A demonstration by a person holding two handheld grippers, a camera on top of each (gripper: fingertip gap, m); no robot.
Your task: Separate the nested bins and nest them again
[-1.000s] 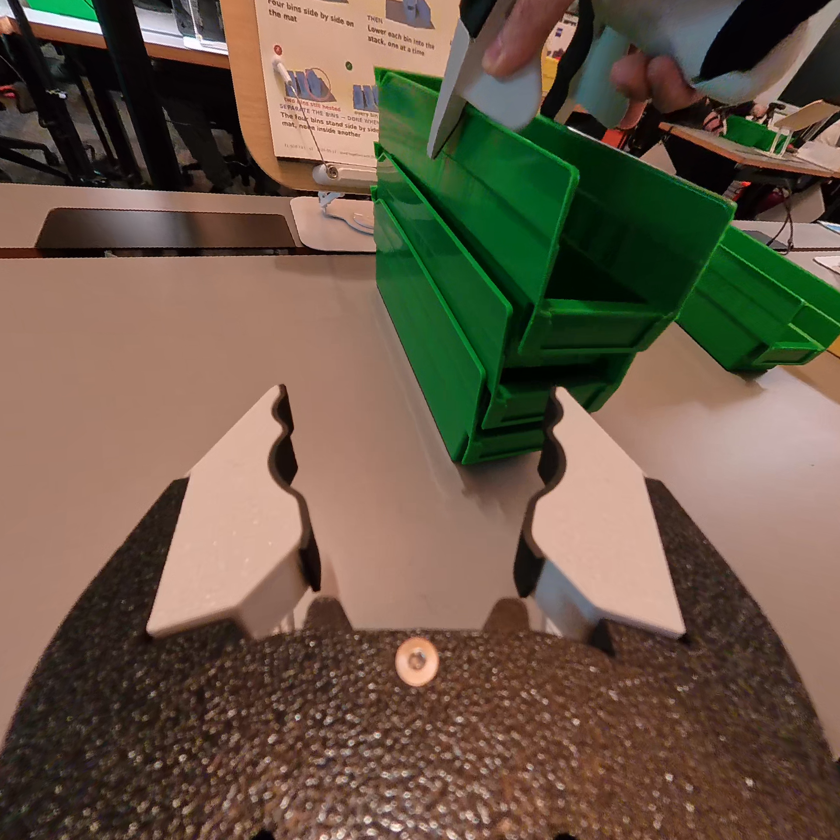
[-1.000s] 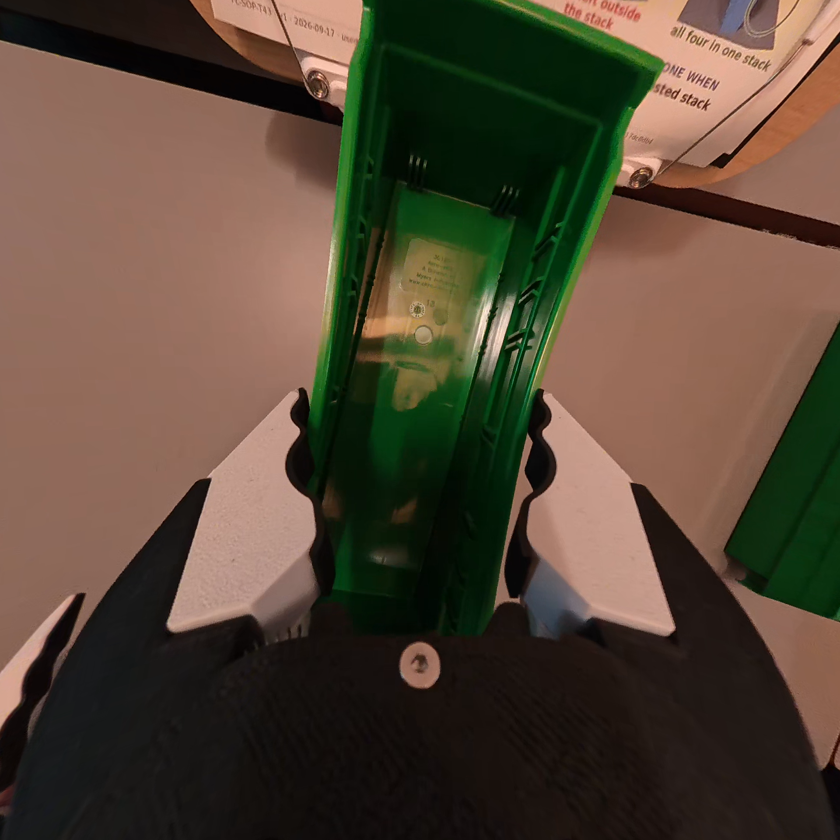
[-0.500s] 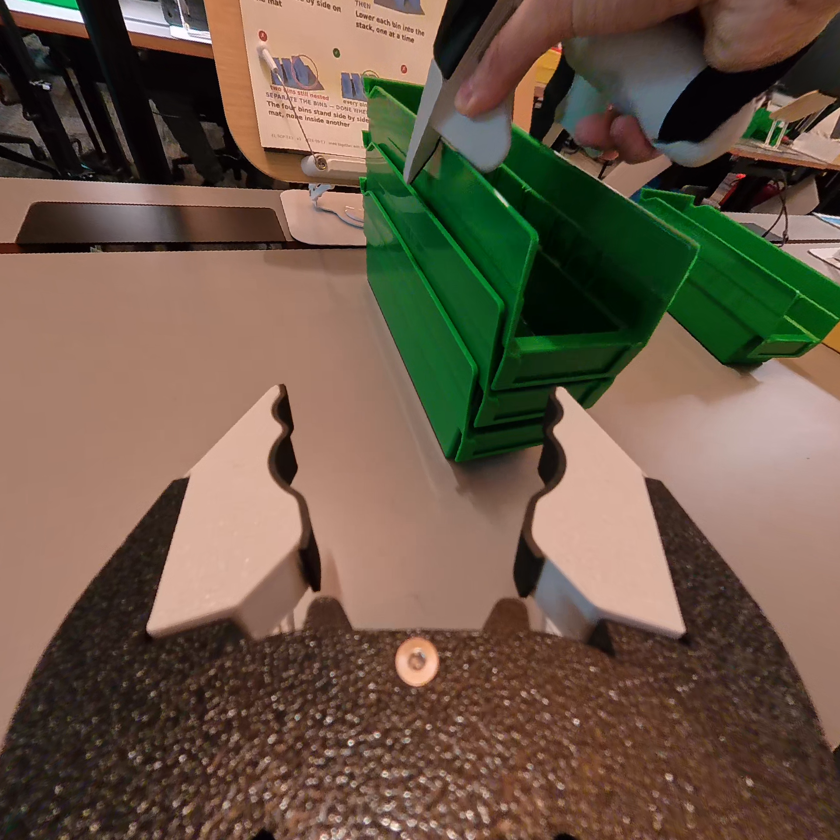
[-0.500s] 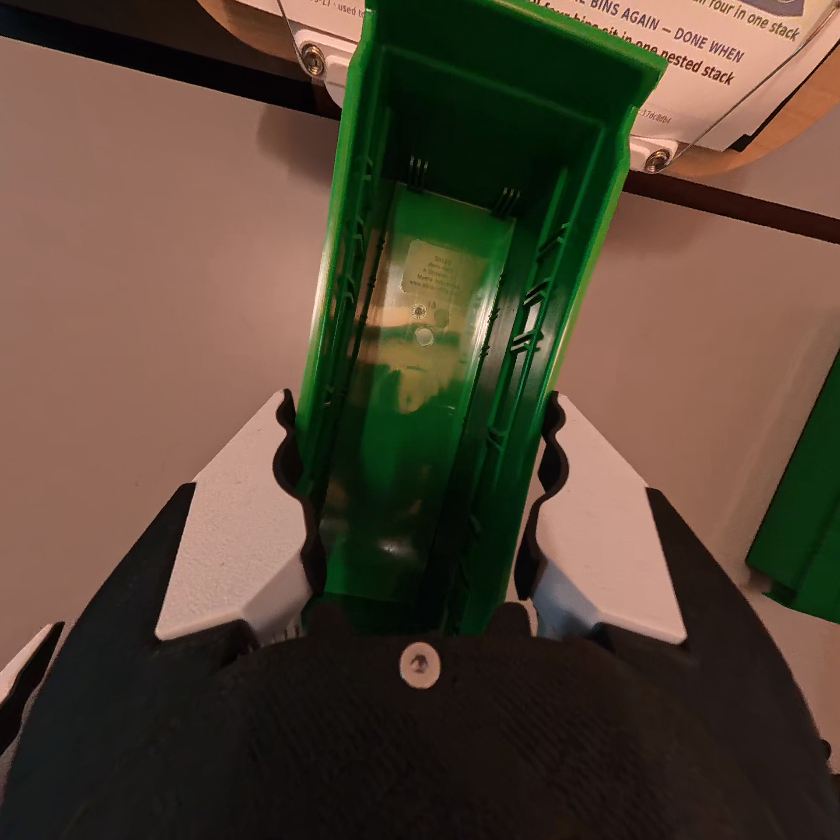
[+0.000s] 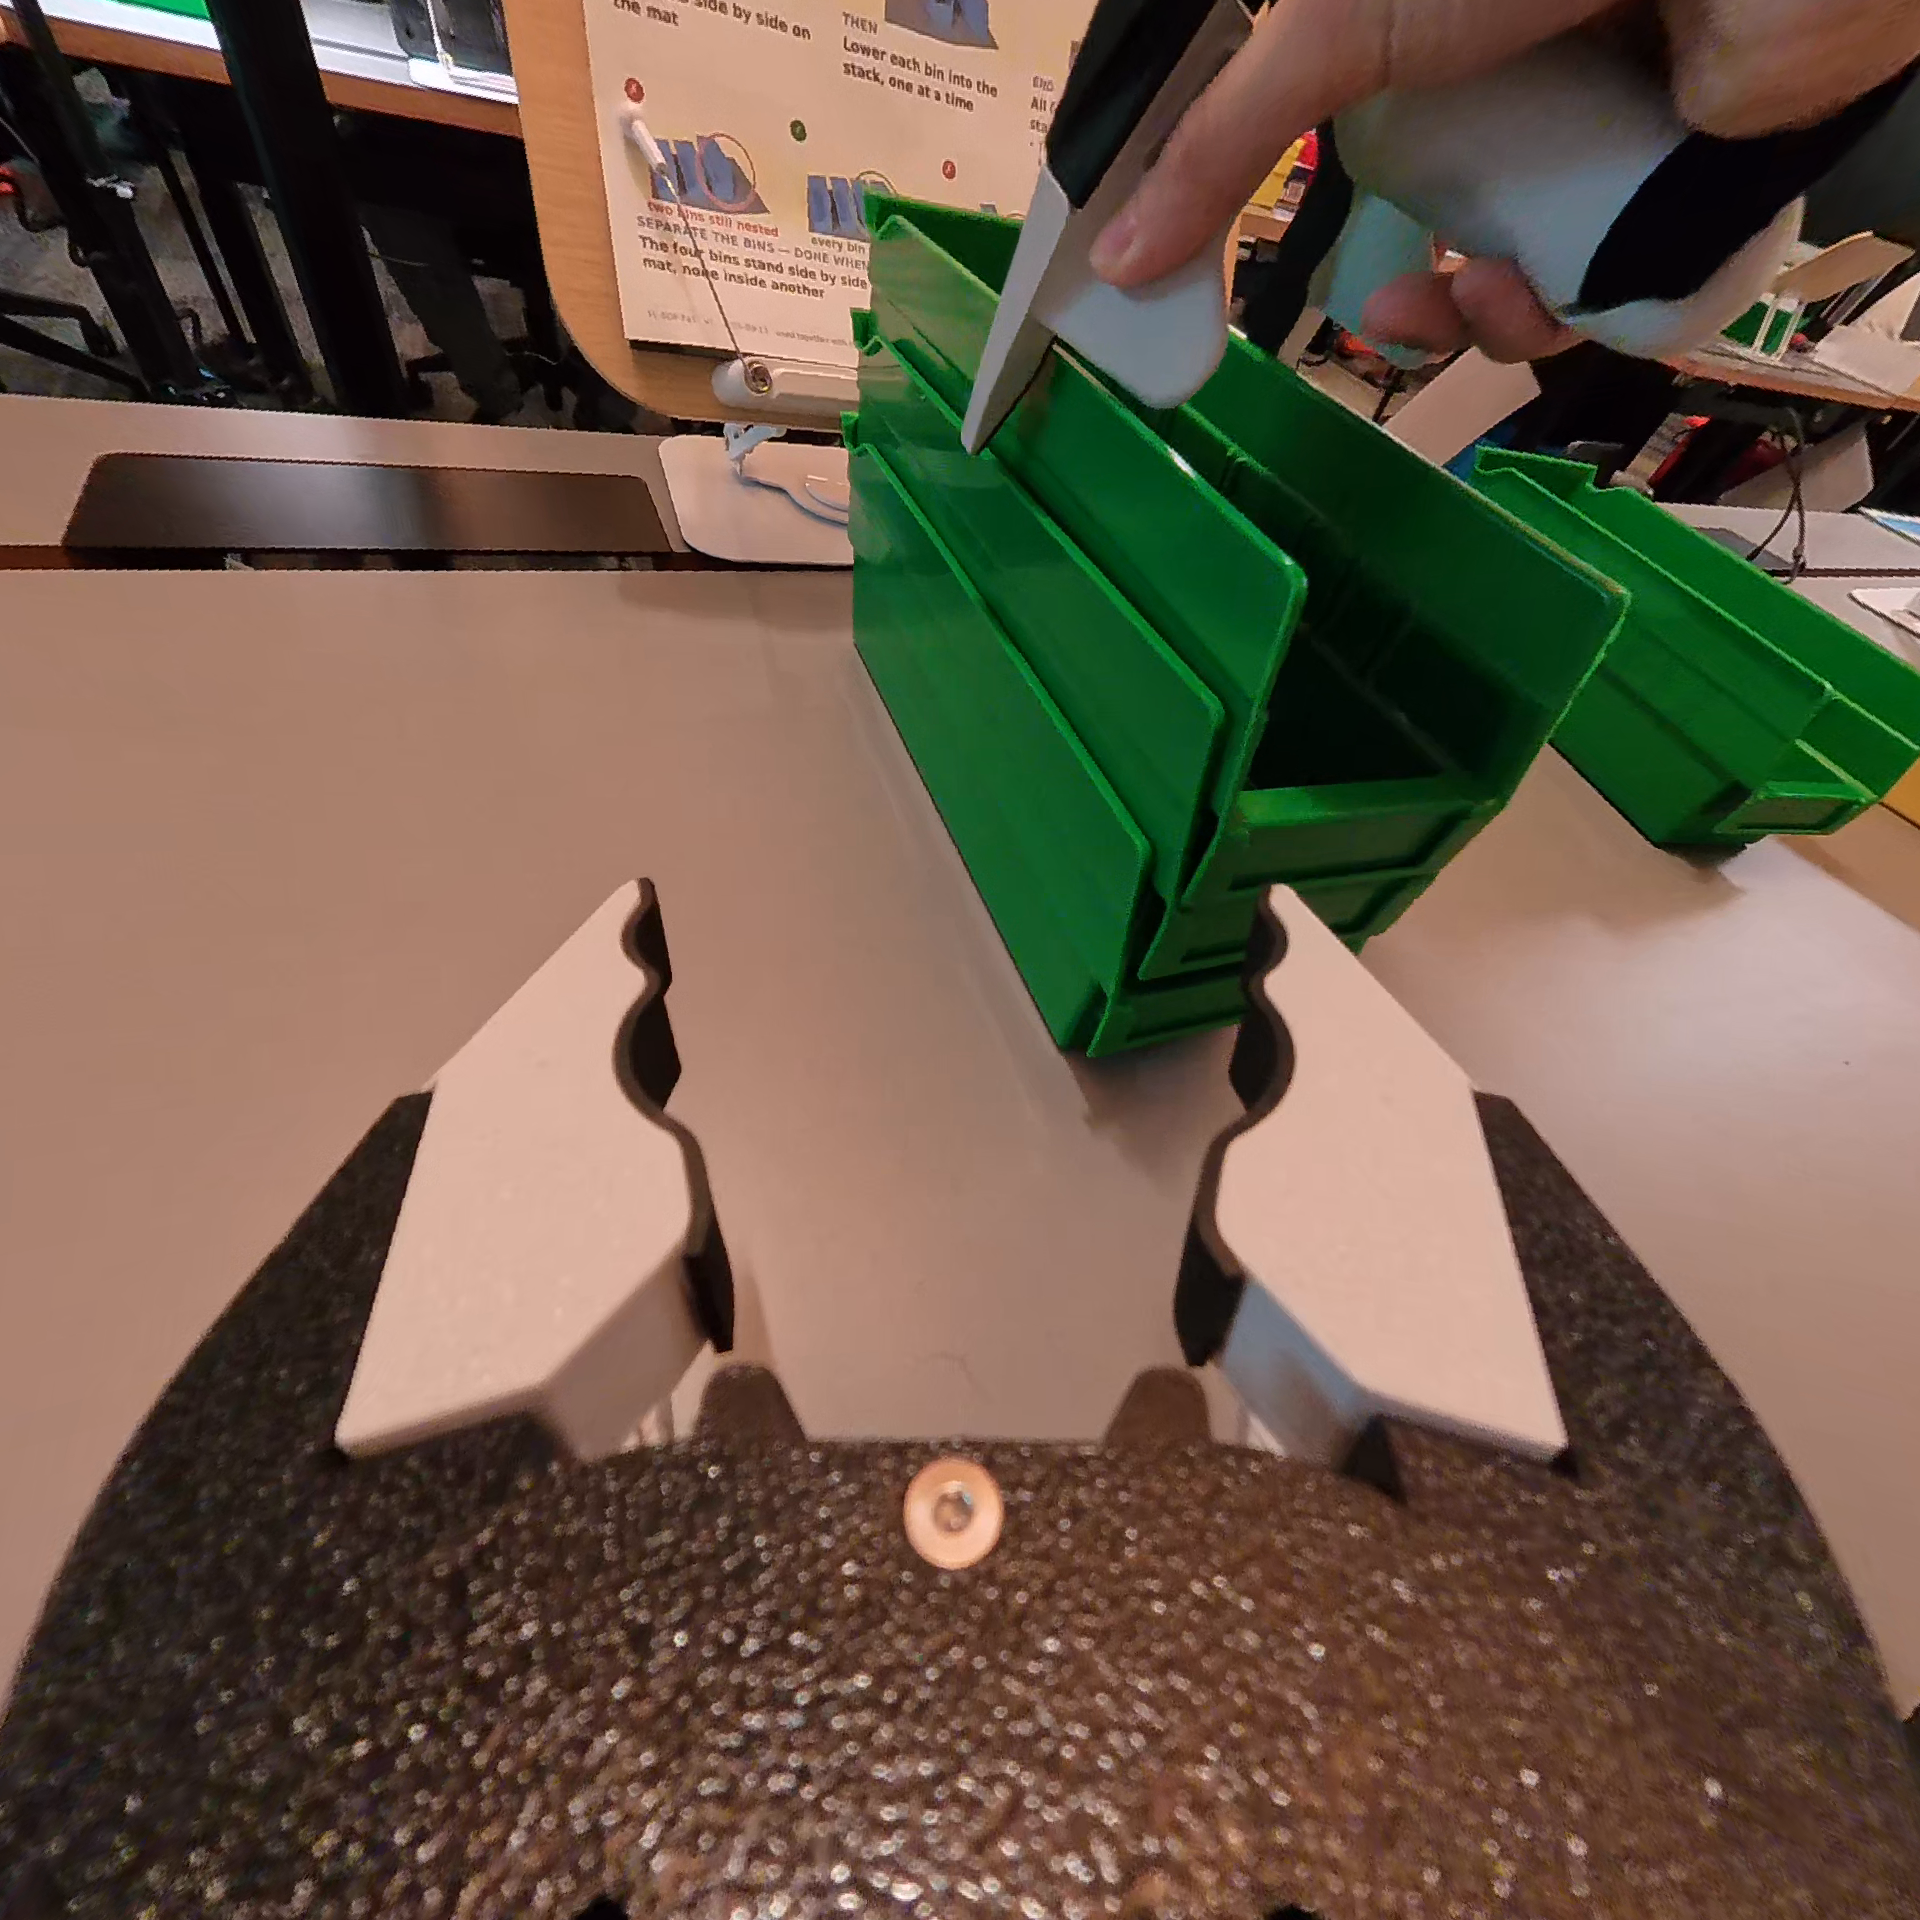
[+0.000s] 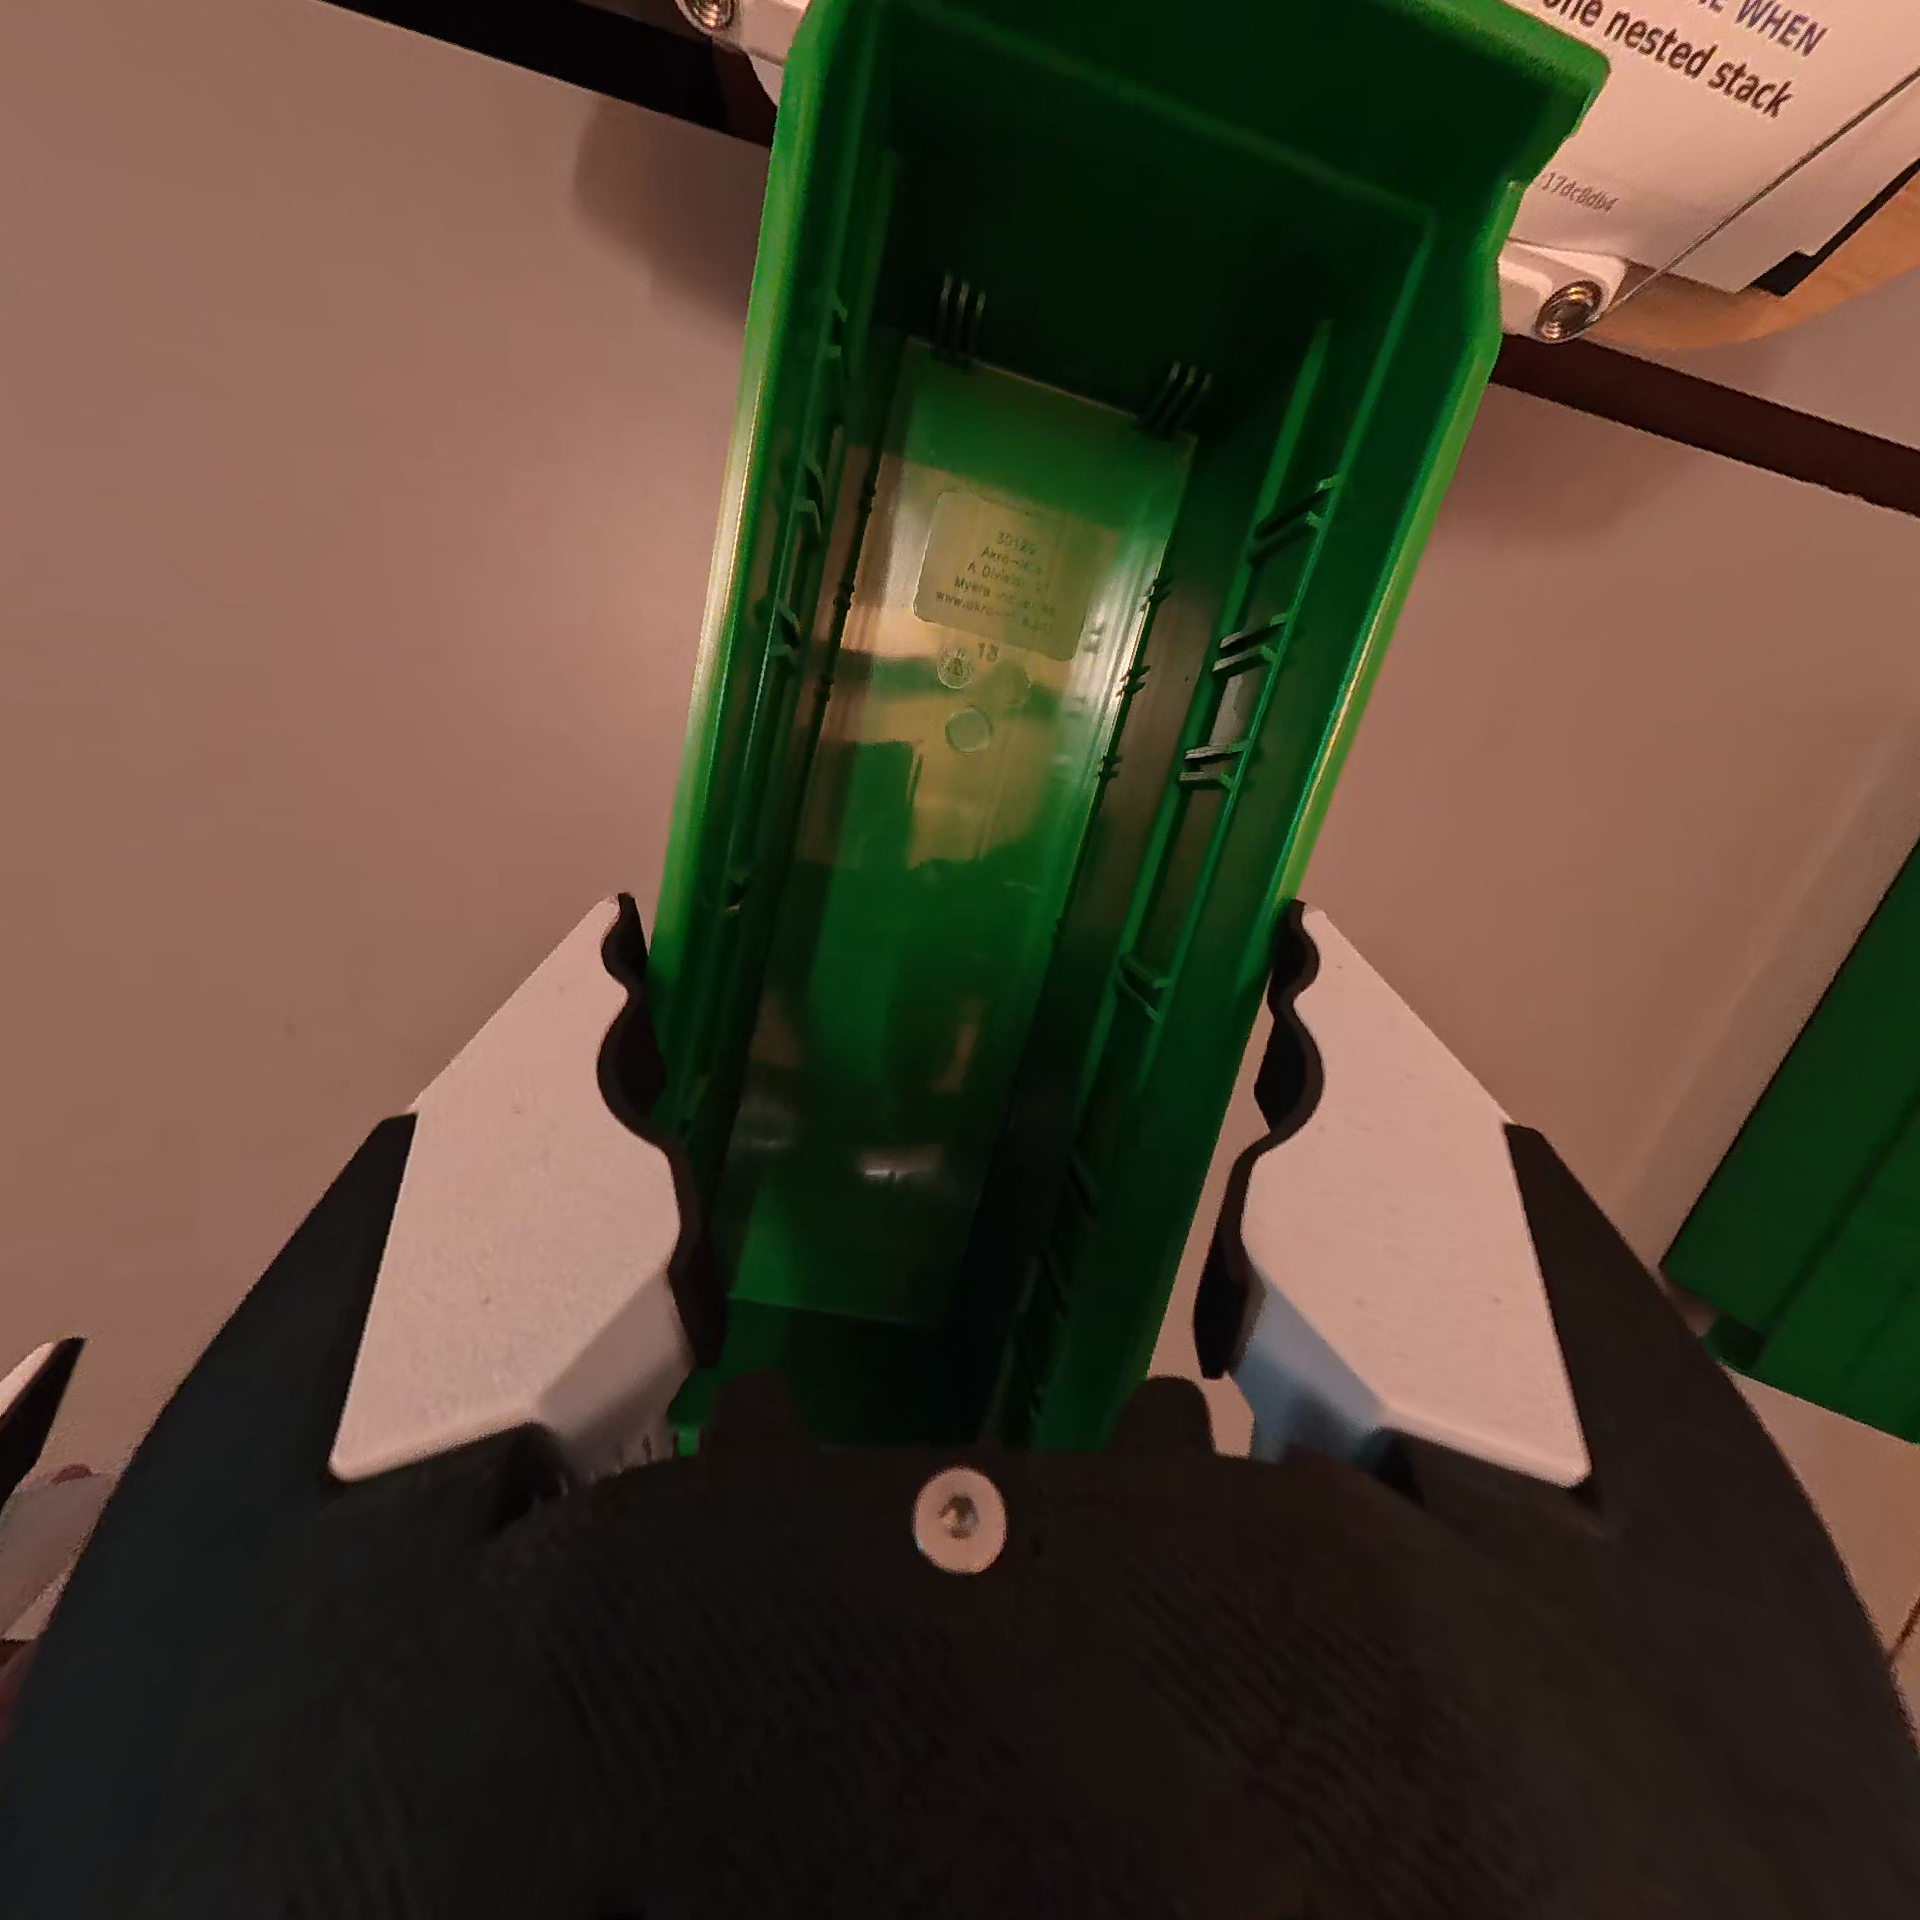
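Note:
A stack of green bins (image 5: 1018, 748) stands on the grey table (image 5: 416, 779), nested one inside another. The top bin (image 5: 1164, 540) sits tilted in the stack, its far end higher. My right gripper (image 6: 956, 914) straddles this top bin (image 6: 1039, 727) from above, jaws open, with a small gap at the bin's right wall. One of its fingers (image 5: 1023, 312) shows in the left wrist view at the bin's left wall, held by a hand. My left gripper (image 5: 951, 904) is open and empty, low over the table just before the stack's near end.
A separate green bin (image 5: 1714, 665) lies on the table to the right of the stack; it also shows in the right wrist view (image 6: 1829, 1195). An instruction board (image 5: 748, 156) stands behind the stack. Other tables lie beyond.
The right gripper lowered the top bin deeper into the stack, and its jaws spread wider, off the bin's walls. The left gripper stayed in place, open.

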